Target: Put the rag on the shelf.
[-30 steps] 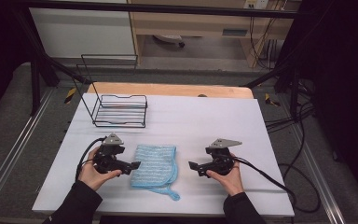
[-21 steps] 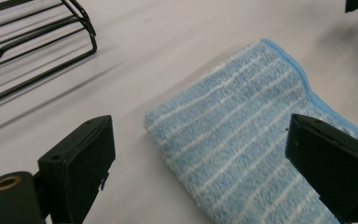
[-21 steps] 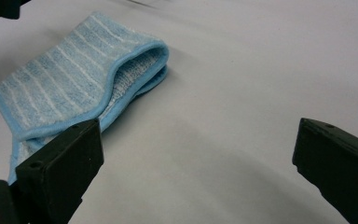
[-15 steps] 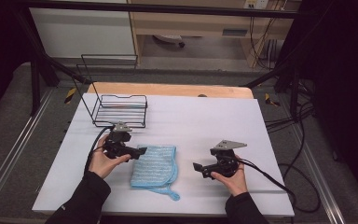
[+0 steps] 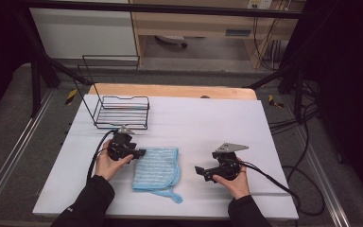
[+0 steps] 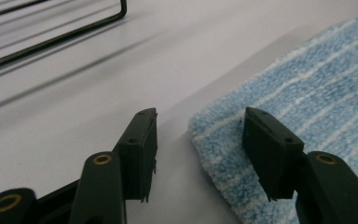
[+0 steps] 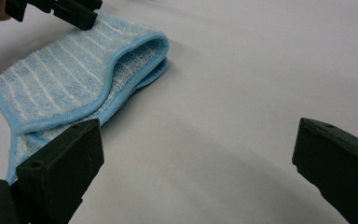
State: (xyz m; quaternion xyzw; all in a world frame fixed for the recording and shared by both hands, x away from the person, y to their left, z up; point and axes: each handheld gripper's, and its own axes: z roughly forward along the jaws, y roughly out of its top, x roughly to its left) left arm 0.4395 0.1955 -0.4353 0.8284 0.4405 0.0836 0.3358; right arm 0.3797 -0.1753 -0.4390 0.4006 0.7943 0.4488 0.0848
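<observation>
The right gripper [image 5: 199,170] sat nearest, jaws spread wide over bare tabletop [image 5: 203,123]. Its own view revealed the folded blue cloth [image 7: 74,88] in doubled layers, which the high view flattened. The left gripper [image 6: 198,140] had been closing, jaws straddling the cloth's corner without pressing it. The wire rack [image 5: 123,112] beyond was cut off.

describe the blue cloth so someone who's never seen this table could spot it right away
Start at the white table and go to its near edge, between the person's two hands. The blue cloth lies flat there, folded, in front of the black wire rack at the back left. It is the only soft, coloured thing: light blue with pale stripes and a small loop at its near corner, the left gripper at its far left corner.
</observation>
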